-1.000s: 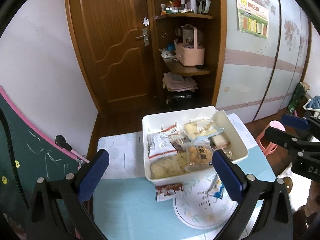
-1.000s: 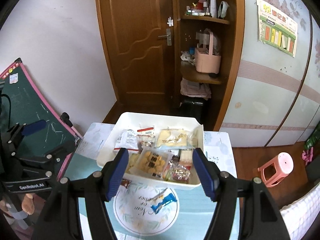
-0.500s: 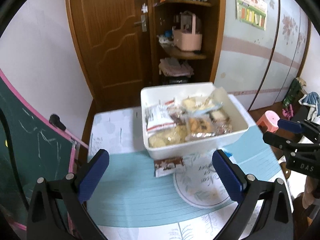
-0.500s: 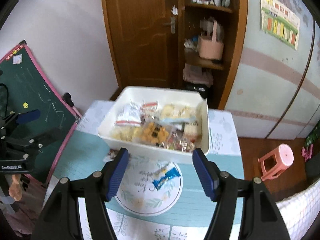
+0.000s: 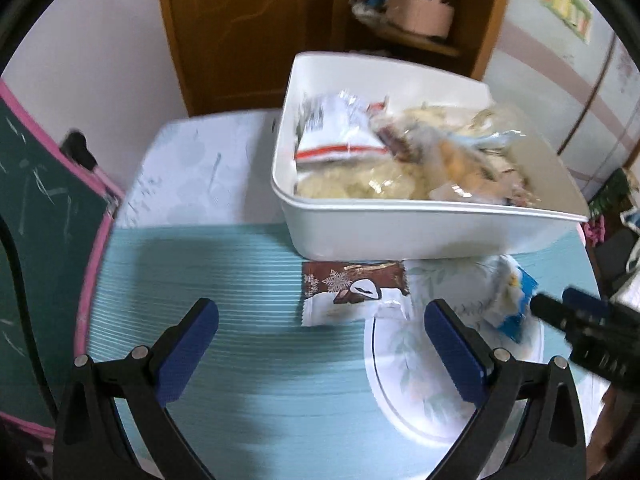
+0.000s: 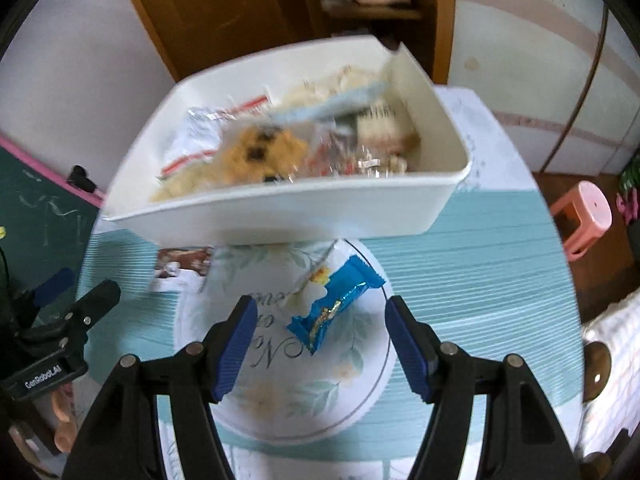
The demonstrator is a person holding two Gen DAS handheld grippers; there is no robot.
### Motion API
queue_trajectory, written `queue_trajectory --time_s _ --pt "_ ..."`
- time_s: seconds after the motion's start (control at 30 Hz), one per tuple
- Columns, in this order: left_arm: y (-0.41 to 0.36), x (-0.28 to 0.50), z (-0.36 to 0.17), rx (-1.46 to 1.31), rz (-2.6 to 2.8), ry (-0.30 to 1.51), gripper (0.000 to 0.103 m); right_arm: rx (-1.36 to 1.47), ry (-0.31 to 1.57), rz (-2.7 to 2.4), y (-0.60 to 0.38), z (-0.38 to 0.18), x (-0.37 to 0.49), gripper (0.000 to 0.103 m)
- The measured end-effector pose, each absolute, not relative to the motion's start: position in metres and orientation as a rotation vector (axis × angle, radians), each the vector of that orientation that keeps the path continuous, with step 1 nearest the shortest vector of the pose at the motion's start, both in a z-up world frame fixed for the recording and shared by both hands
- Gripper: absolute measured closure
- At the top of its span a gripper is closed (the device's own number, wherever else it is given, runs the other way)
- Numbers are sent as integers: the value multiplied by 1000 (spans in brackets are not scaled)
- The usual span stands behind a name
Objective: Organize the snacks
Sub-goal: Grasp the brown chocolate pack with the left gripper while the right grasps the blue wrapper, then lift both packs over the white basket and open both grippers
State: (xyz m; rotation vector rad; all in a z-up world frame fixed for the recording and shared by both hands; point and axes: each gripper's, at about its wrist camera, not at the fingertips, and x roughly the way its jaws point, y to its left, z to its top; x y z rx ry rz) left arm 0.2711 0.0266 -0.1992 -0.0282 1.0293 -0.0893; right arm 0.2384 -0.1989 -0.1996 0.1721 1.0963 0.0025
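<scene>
A white bin (image 5: pixel 420 228) full of snack packets stands on the table; it also shows in the right wrist view (image 6: pixel 280 216). A brown snack packet (image 5: pixel 352 292) lies in front of it, just ahead of my open, empty left gripper (image 5: pixel 320 344). A blue snack packet (image 6: pixel 334 304) lies on a round floral mat (image 6: pixel 288 380), just ahead of my open, empty right gripper (image 6: pixel 320 340). The brown packet (image 6: pixel 180 266) also shows at the left of the right wrist view.
A teal striped cloth (image 5: pixel 200 280) covers the table. A green chalkboard with a pink rim (image 5: pixel 40 200) leans at the left. A pink stool (image 6: pixel 584 216) stands on the floor at the right. A wooden door and shelves are behind.
Both grippers have come down and forward toward the table. The bin and the two loose packets are now much closer. Both stay open.
</scene>
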Motion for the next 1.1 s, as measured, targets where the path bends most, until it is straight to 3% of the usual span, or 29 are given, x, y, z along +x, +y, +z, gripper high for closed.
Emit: queue_trajectory --time_s 0.43,0.57,0.63,0.77,0.83,0.9,1.1 --pt "2 303 -253 -40 -88 1126 3 122 1110 -53 -186 -242 251 37" --pt "-8 304 -257 19 -74 1119 13 45 1087 -67 -178 -240 245 49" --pt "-12 301 -255 31 -84 1100 21 38 1081 -61 -177 -239 241 55" --pt "-14 296 -251 41 -85 1077 47 37 1070 -51 -176 -237 236 66" --pt "-13 294 -250 39 -87 1073 53 43 1067 -44 -174 -236 234 71" --pt "-13 290 -247 32 -110 1065 75 47 1069 -34 -174 -235 230 74" --pt "-8 268 -237 17 -120 1053 79 67 1069 2 -173 -231 213 76"
